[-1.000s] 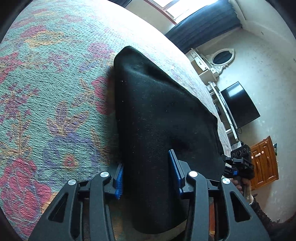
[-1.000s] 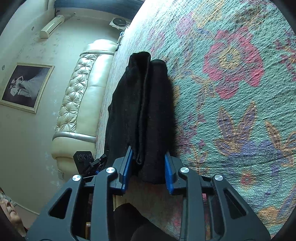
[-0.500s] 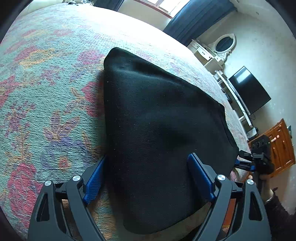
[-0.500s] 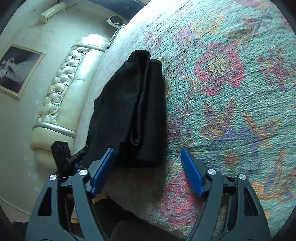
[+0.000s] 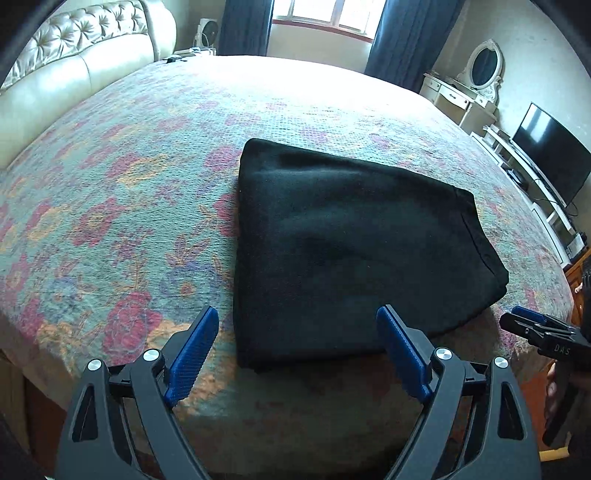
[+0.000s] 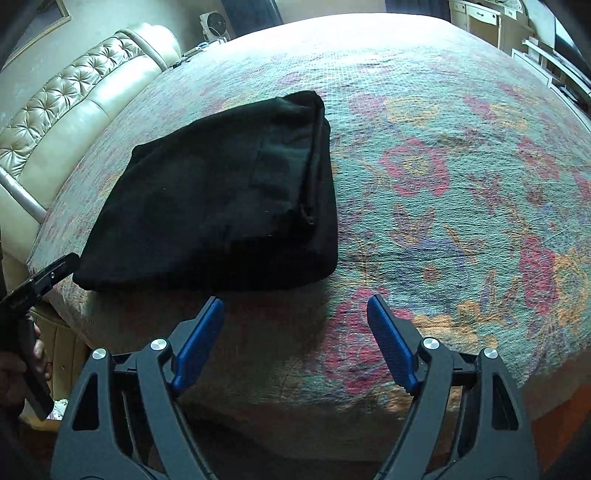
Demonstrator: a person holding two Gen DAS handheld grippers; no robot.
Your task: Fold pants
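Both grippers, left gripper (image 5: 297, 343) and right gripper (image 6: 295, 332), hang spread and empty near the folded pants (image 5: 343, 251) on the bedspread (image 5: 122, 192).

Floral bedspread (image 5: 129, 192) lying before me, tufted cream headboard (image 5: 85, 55) standing at my left, television (image 5: 554, 162) sitting right, oval mirror (image 5: 484, 66) hanging beyond, blue curtains (image 5: 406, 33) framing window (image 5: 325, 14).

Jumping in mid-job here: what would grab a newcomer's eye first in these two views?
First, the black pants, folded into a thick flat bundle near the close edge of the bed, dark against the flowered bedspread. Next, the left gripper and right gripper, both wide open, holding nothing and clear of the cloth. A cream tufted headboard stands behind.
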